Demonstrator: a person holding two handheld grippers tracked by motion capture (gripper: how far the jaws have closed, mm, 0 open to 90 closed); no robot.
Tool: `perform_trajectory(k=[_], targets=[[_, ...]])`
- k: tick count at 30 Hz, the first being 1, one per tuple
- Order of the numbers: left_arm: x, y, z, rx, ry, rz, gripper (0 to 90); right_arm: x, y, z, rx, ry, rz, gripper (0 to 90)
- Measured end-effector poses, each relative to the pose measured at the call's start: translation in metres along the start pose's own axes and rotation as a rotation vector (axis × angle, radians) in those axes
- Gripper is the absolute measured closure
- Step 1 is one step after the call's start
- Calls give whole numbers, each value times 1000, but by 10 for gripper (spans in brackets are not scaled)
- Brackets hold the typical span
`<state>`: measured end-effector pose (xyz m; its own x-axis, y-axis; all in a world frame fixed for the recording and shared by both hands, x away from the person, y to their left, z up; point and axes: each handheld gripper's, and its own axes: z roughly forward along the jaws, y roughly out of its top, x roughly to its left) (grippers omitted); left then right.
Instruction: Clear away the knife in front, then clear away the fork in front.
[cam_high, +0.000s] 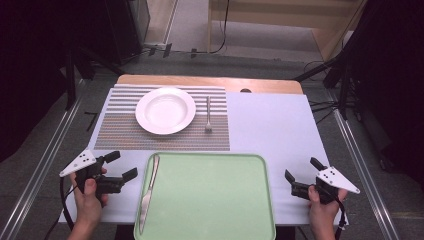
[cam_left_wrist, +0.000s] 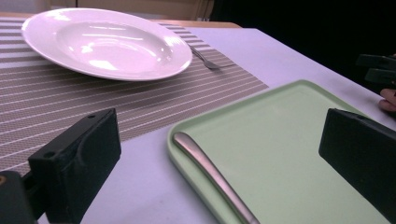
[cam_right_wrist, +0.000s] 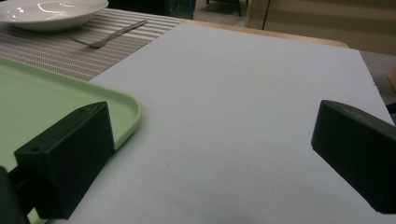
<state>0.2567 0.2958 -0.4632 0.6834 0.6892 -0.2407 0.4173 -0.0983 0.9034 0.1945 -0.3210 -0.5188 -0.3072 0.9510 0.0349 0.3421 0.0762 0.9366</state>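
Lying along the green tray's (cam_high: 210, 200) left edge, the knife (cam_high: 149, 192) rests just beside the released, empty left gripper (cam_high: 122, 165); a shallow pinch could skid it against the rim.

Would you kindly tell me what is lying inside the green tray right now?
A single knife lies along the left edge of the green tray, handle pointing away from the person. The rest of the tray is bare. Nothing covers it.
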Motion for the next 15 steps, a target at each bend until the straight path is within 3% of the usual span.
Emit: perform_trajectory(k=[7, 12, 14, 15], targets=[[8, -5, -10, -16, 88, 60, 0, 0, 0, 0, 2, -1, -6, 0], [16, -11, -12, -20, 102, 37, 0, -1, 2, -2, -8, -4, 7, 0], [17, -13, -13, -18, 106, 40, 0, -2, 3, -3, -12, -7, 9, 0], [20, -15, -16, -13, 128, 55, 0, -2, 4, -4, -16, -9, 12, 0]])
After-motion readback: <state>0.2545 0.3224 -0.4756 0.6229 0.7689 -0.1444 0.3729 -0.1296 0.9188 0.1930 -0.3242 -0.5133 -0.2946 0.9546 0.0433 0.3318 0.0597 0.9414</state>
